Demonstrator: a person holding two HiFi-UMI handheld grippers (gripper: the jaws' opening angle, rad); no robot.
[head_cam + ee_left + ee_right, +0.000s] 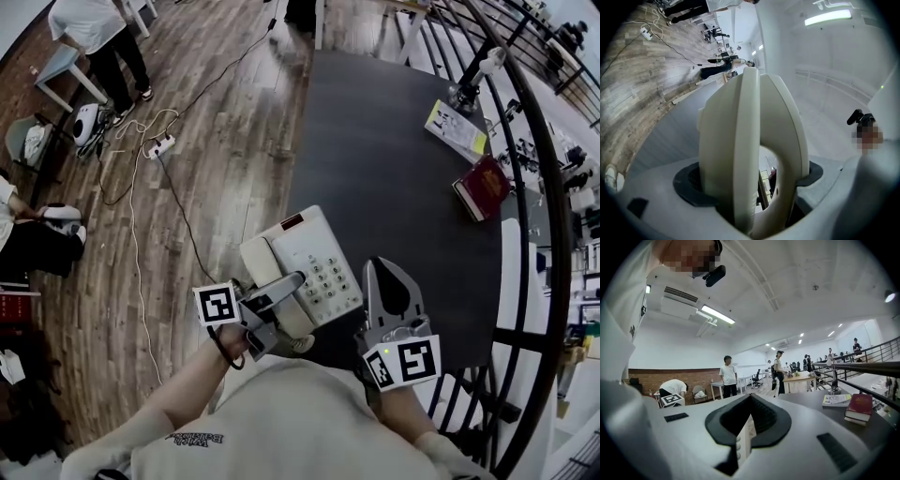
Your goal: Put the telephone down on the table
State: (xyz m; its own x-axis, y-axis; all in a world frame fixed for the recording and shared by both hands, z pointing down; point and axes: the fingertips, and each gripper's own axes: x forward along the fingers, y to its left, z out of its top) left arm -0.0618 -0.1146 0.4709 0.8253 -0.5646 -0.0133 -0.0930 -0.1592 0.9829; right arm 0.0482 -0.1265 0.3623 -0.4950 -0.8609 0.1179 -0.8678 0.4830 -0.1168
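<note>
The left tool (285, 287) grips the handset (740, 140); the right tool (391, 296) is closed, empty. The telephone (319, 255) may slide off the bench (394, 169) edge at lower centre.

My left gripper (284, 289) points forward and to the right, its jaws clamped across the telephone handset (260, 265), which fills the space between them. My left forearm (173, 394) angles in from the lower left. My right gripper (382, 272) points straight ahead, jaws drawn together to a thin slit, holding nothing, wrist close to my torso
</note>
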